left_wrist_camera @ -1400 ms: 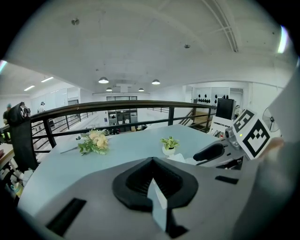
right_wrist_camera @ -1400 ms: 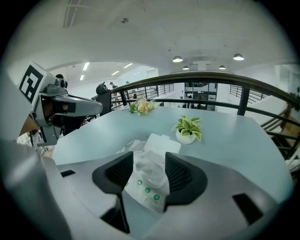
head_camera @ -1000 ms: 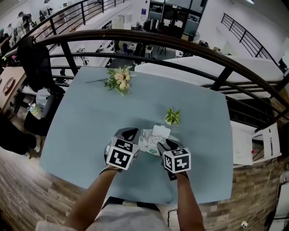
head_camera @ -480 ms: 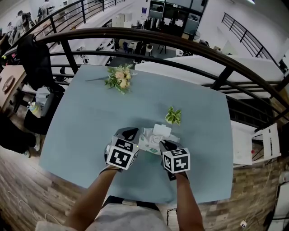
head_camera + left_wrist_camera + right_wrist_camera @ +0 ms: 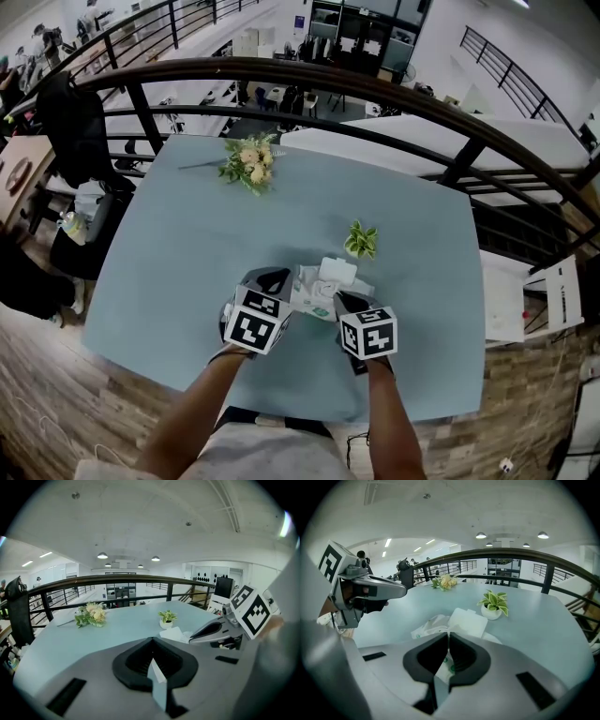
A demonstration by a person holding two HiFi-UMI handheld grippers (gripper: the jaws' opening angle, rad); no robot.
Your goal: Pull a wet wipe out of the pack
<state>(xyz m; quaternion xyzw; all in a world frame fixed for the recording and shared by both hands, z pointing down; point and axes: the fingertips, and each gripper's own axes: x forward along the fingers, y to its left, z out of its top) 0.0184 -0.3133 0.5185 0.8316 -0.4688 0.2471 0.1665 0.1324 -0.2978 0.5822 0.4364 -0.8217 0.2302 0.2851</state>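
**Right claw pinched at the pack's opening, pack not held down**

A soft pack (image 5: 323, 286) of wipes lies on a pale blue bench (image 5: 187, 262), close to the person, with its white flap (image 5: 468, 620) folded open.

The right claw (image 5: 447, 634) reaches in from the pack's near right side. Its jaws have just been closing and now meet almost completely at the pack's opening. A thin white fold, apparently the tip of a wet wipe (image 5: 449, 629), is caught between them.

The left claw (image 5: 151, 640) sits just beside the pack's left edge. Its jaws are pressed together with nothing between them, and it does not rest on the pack.

A small potted plant (image 5: 359, 241) stands just beyond the pack. A bunch of flowers (image 5: 248, 161) lies well beyond it.

What could go wrong from here:
- Nothing pins the pack down, so a pull on the wipe may lift or drag the whole light pack instead of drawing a sheet out.
- The pinch is shallow, right at the tip of the fold. Damp material could slip free as soon as tension comes on.
- It is hard to tell whether the jaws also caught the crinkled film at the opening. If they did, the pull would tug the wrapper rather than the wipe.
- A dragged pack could nudge the potted plant beyond it.
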